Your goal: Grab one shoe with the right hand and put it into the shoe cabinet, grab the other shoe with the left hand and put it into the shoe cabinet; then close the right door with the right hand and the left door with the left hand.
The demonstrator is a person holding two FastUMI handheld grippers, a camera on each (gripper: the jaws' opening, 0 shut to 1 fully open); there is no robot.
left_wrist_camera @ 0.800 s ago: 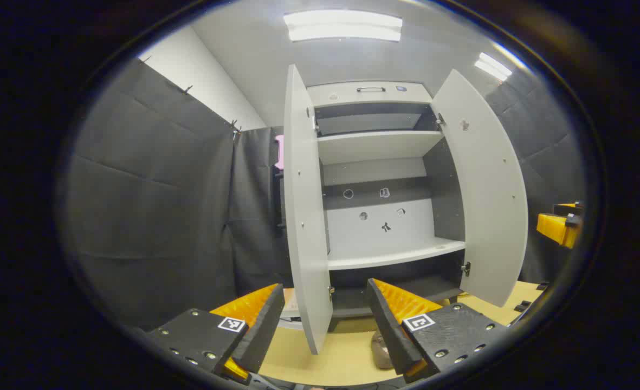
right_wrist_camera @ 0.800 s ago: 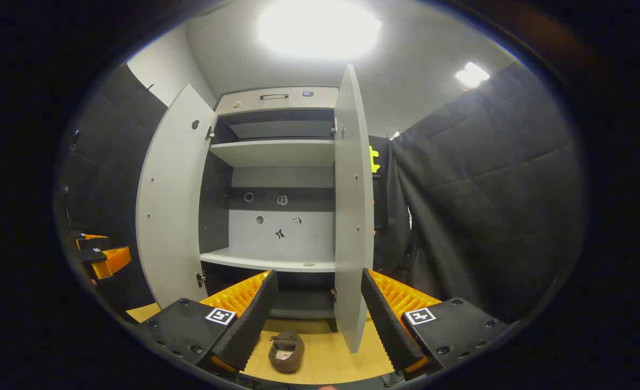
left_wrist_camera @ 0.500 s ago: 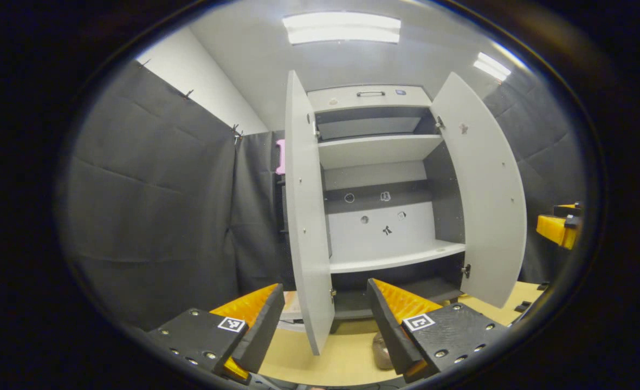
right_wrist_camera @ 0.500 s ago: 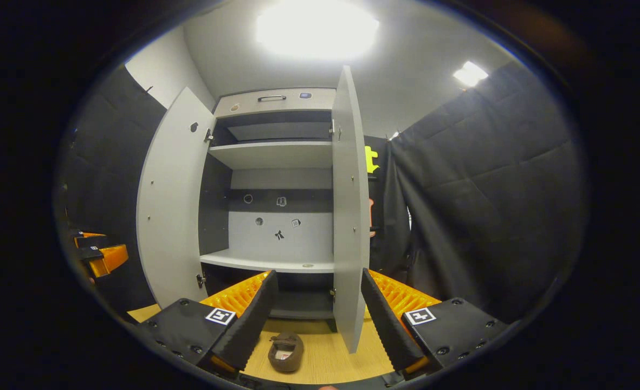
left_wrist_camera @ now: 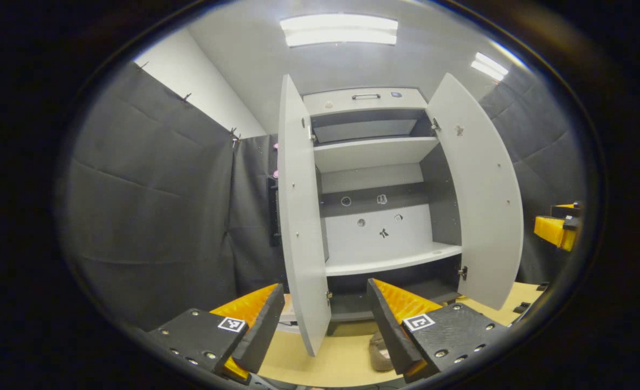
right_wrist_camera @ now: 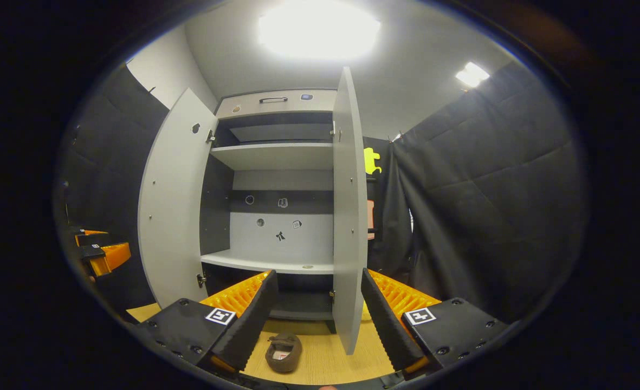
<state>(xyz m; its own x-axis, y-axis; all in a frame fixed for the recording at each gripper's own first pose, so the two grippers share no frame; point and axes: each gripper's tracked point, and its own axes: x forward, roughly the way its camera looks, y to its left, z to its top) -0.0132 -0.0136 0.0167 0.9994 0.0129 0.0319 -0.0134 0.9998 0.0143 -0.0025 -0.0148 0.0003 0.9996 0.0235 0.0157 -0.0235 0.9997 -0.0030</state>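
Both doors of the shoe cabinet [right_wrist_camera: 276,216] swung wide, shelves bare, nothing stowed yet. Judged the opening step: the first grab not yet made.

Right gripper [right_wrist_camera: 315,311] spread apart, holding nothing, raised in front of the cabinet with the right door [right_wrist_camera: 348,216] edge-on between its fingers. One brown shoe [right_wrist_camera: 283,352] on the wooden floor [right_wrist_camera: 320,360] just in front of the cabinet's base, below the gripper and nearer its left finger, opening up.

Left gripper [left_wrist_camera: 324,319] likewise released and empty, facing the left door [left_wrist_camera: 298,216] edge-on. Other shoe [left_wrist_camera: 379,352] on the floor before the cabinet, half hidden behind the gripper's right finger (shape hard to make out). Right gripper seen again, off beyond the cabinet's far door [left_wrist_camera: 558,227].

Risks from here, as a guess:
- Soft, low shoe, likely to fold or slip out of a shallow pinch; better taken across the collar than at the toe.
- Door edges standing straight toward both grippers, so a careless lift toward a shelf could knock a door and swing it partly shut across the opening.
- Shoe left overhanging the shelf lip could block a door from closing.
- Both grippers crowding the opening together could collide.
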